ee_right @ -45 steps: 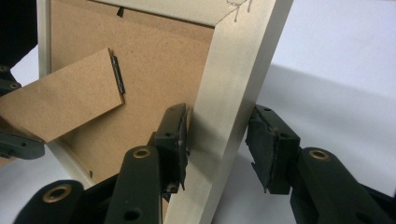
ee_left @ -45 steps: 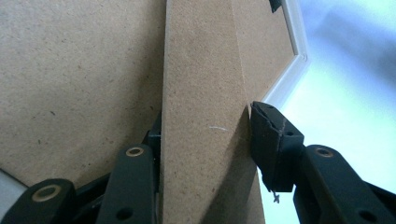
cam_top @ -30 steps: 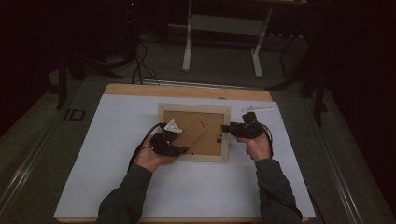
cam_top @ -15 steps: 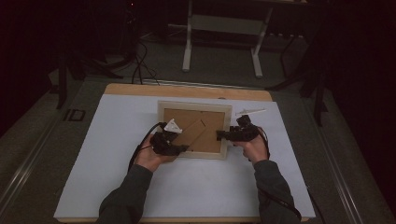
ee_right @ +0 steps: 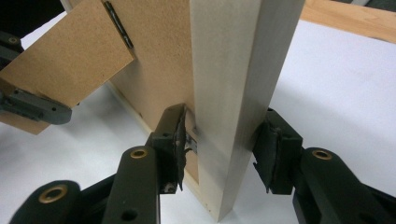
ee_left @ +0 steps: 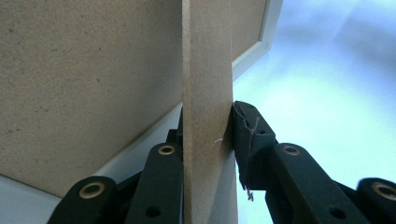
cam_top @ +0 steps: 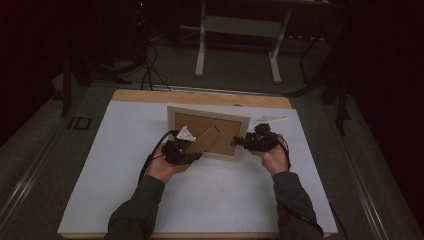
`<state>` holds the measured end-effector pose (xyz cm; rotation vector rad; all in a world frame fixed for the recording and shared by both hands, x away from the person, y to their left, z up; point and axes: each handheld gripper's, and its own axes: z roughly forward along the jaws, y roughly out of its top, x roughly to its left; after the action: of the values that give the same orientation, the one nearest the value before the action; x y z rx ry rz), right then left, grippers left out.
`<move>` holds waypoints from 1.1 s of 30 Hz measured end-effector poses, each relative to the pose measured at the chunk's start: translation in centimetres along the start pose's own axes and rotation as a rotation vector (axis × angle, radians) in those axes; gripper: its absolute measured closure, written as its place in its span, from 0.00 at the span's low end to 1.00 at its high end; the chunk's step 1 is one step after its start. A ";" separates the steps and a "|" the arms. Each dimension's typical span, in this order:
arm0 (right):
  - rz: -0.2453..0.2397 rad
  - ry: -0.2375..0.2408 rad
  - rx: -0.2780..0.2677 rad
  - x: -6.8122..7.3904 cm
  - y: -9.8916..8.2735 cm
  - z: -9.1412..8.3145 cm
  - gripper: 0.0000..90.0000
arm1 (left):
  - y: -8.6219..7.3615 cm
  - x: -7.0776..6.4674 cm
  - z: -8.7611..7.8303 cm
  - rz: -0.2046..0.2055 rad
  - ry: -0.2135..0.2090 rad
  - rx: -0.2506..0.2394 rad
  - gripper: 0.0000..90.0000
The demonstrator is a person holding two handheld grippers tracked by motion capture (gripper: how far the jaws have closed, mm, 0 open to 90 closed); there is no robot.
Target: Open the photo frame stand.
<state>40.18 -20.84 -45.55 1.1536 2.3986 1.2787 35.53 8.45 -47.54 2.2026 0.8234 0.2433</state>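
We list a picture frame (cam_top: 208, 131), raised on its lower edge on the white mat (cam_top: 125, 170) of the tabletop (cam_top: 150, 95), its brown backing board (cam_top: 227, 127) facing us. From that board a hinged stand flap (cam_top: 205, 140) swings out toward the near left.

Left hand-held gripper (cam_top: 192, 152): we hold it at the flap's near end. In the left gripper view the flap (ee_left: 205, 116) stands edge-on between the jaws, both pads against its faces; the jaws have just been closing, and we count this a grasp on the flap. The backing board (ee_left: 84, 84) takes up the left of that view, with a strip of pale moulding (ee_left: 268, 23) top right.

Right hand-held gripper (cam_top: 245, 142): we hold it at the frame's right side. In the right gripper view the pale side rail (ee_right: 238, 93) rises between the jaws, one pad on the board side, the other on the outer face; both seem to touch it, so we enter it as clamped on the frame. Its jaws have just been closing slightly. The flap (ee_right: 70, 60) and the left hand-held gripper (ee_right: 28, 107) show at far left.

Surroundings: a small white slip (cam_top: 265, 120) lies on the mat just behind the right hand. Cables (cam_top: 150, 60) trail on the dark floor beyond the tabletop, beside a pale stand (cam_top: 240, 30). Nothing stands between either hand-held gripper and the frame.
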 end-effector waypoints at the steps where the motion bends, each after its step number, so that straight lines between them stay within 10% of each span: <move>1: 0.001 -0.002 -0.001 0.0 0.0 0.0 0.63 | 0.0 0.0 0.0 0.001 0.002 -0.001 0.83; 33: -0.009 0.038 -0.041 0.7 -0.6 -0.6 0.61 | -1.7 -0.7 0.7 -0.040 0.017 -0.038 0.88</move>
<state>39.07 -20.88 -45.47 1.1166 2.3898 1.3518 34.46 8.45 -49.23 2.1495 0.8646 0.2567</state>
